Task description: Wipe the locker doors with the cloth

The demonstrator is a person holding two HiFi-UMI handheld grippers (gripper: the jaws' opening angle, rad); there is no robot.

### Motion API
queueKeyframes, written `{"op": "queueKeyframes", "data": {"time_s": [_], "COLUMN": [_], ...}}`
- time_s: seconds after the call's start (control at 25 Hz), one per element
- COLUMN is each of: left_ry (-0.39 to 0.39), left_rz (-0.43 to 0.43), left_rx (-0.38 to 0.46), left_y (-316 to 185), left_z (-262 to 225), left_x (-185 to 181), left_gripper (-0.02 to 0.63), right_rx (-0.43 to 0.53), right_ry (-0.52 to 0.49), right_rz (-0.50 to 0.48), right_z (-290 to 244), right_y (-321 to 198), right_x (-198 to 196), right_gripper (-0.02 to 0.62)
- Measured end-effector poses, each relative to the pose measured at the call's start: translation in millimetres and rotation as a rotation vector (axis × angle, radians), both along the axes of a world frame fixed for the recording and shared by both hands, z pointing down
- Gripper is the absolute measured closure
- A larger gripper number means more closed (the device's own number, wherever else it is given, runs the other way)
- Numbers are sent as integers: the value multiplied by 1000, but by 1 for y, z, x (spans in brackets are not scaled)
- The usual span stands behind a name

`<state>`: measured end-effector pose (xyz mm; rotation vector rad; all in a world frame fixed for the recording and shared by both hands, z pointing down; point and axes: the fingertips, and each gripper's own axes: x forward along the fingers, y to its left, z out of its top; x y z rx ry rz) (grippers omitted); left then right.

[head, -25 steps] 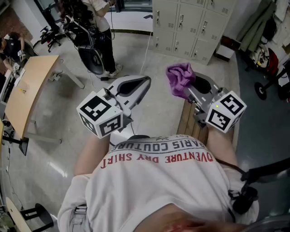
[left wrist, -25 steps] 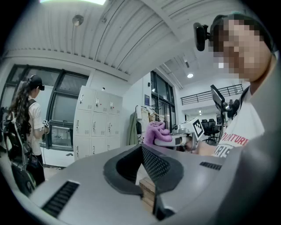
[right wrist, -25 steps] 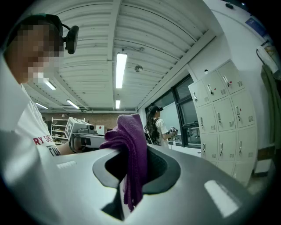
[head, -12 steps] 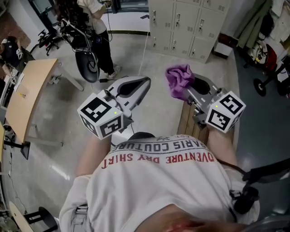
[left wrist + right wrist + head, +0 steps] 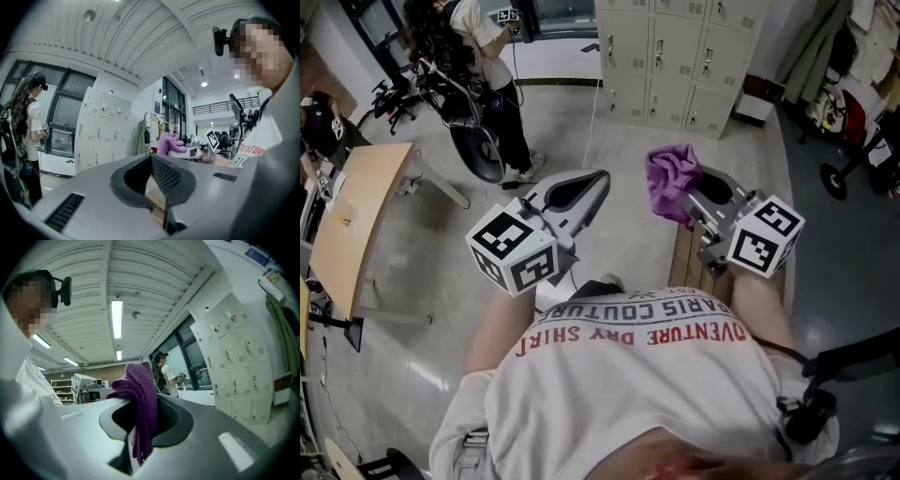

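right gripper [image 5: 692,190] was clamped on the purple cloth [image 5: 671,176]: most of it bunched above the jaw tips, one tail hanging down between the pads in the right gripper view

left gripper [image 5: 598,178] had its jaws together at the tips with nothing between them; only the slats of the wooden bench [image 5: 682,253] showed through the pad recess

both grippers were held out in front of the chest at about the same height, well apart, noses pointing roughly toward the lockers [image 5: 675,52]. Marker cubes sat nearest the body, left one [image 5: 514,251], right one [image 5: 766,236]

the purple cloth was up in the air in the right jaws, touching no locker door. The lockers stood well apart from it, across a stretch of grey floor [image 5: 412,281]

the lockers were a light grey bank of stacked doors, all looking shut, each with a small handle

right gripper hung over the near end of the wooden bench, left gripper over floor just beside it

a second person [image 5: 483,42] in a white top stood at upper left, near black gear [image 5: 478,141] I couldn't identify. A light wood table [image 5: 352,206] sat at far left. Coats [image 5: 820,42] hung just right of the lockers

wearer's white shirt [image 5: 637,394] with red lettering filled the bottom of the head view
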<state>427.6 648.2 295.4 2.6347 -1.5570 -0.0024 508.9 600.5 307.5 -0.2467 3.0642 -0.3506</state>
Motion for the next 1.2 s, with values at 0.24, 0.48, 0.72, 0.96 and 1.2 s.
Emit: {"op": "queueKeyframes", "data": {"time_s": [0.24,0.48,0.72,0.96,1.2], "left_ry": [20,51,48,3,-10], "left_rz": [8,-8,1,86,159], "left_rx": [-30,-110,-141,-94,-88], "left_y": [-55,-144,-274,-383,-464], "left_z": [14,47,44,16,27], "left_x": [-45,-144,-257,-312,-315], "left_gripper": [607,607,606,606,606], "right_rx": [-73,-83,-81,3,67], "right_ry": [8,49,102,83,117], "right_rz": [51,106,172,243,352], "right_z": [13,40,46,8,3], "right_y": [-65,-158,-289,-384,-453], "right_x": [-41,-136,-246,-310,-308], "right_gripper": [541,541,541,540,540]}}
